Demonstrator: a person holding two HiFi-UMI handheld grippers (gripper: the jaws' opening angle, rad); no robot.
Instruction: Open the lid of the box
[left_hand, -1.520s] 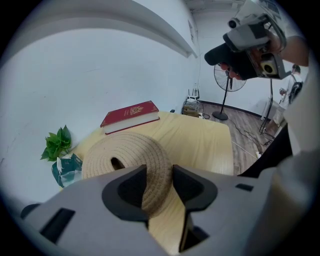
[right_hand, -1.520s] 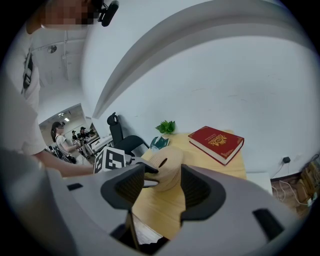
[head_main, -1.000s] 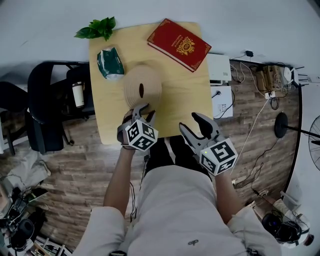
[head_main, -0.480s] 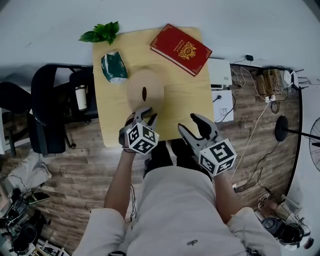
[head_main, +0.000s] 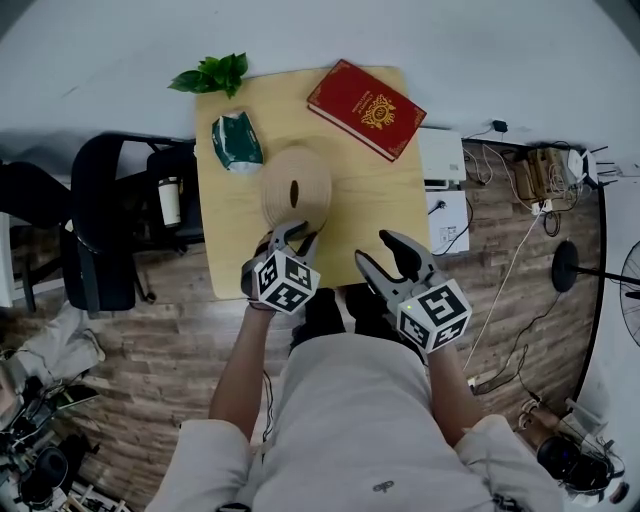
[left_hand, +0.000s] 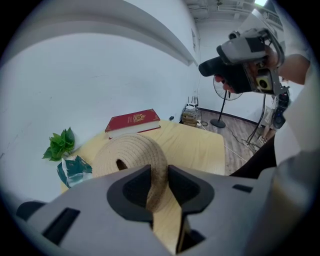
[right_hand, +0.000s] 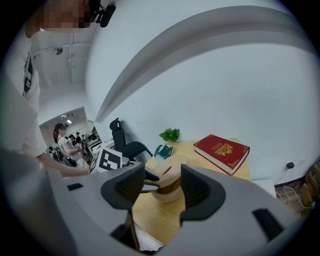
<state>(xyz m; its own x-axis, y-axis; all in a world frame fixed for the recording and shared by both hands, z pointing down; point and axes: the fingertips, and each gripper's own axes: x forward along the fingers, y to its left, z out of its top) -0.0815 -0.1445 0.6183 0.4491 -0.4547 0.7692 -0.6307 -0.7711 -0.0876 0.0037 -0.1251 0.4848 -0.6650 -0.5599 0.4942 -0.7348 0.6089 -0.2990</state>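
Woven, straw-coloured round box (head_main: 296, 186) sits in the middle of the desk (head_main: 372, 190), directly ahead of the left gripper (head_main: 295, 233); its lid (left_hand: 131, 152), with a hole in the top, has its near rim filling the gap between that gripper's jaws, which are closing on it. Right gripper (head_main: 375, 248) hangs with jaws apart and empty over the desk's near edge, off to the box's right and farther from it; the lift looks like the left gripper's job, upward from the near rim.
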